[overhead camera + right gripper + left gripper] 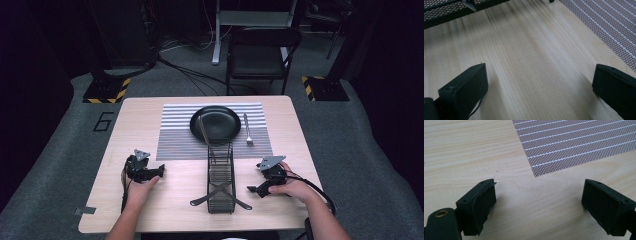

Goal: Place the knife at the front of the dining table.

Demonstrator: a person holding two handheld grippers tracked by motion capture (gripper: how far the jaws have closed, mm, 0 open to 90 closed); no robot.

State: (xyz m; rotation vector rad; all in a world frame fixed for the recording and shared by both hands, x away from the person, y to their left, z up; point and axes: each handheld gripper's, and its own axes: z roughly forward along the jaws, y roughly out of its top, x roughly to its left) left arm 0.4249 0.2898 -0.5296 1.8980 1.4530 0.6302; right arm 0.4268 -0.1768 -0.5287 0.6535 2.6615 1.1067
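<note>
Two tongs are held low over a pale wooden desk (165, 107) — the left tongs (161, 171) near the desk's left side, the right tongs (251, 189) near its right. In the left gripper view the left tongs (539, 200) are seen with jaws spread wide, bare wood and a corner of the placemat (579, 142) between and beyond them, nothing pinched. In the right gripper view the right tongs (540, 90) are likewise spread, with only desk between the jaws.

Between the two tongs, apart from both, one black wire-mesh basket (220, 180) is seen lying lengthwise on the desk, two dark utensils crossed at its near end. Its mesh (446, 11) is also caught at the upper left of the right gripper view.

Counted further: one striped grey-and-white placemat (175, 135); one black plate (215, 123) on it, with one long slim utensil laid across the plate's left part; one fork (247, 131) on the placemat, just right of the plate.

The desk is set on grey carpet in a dark room — one folding chair (260, 52) behind it, cables on the floor, two yellow-and-black striped bases at either side. One figure, "6" (103, 121), is marked on the carpet to the desk's left.
</note>
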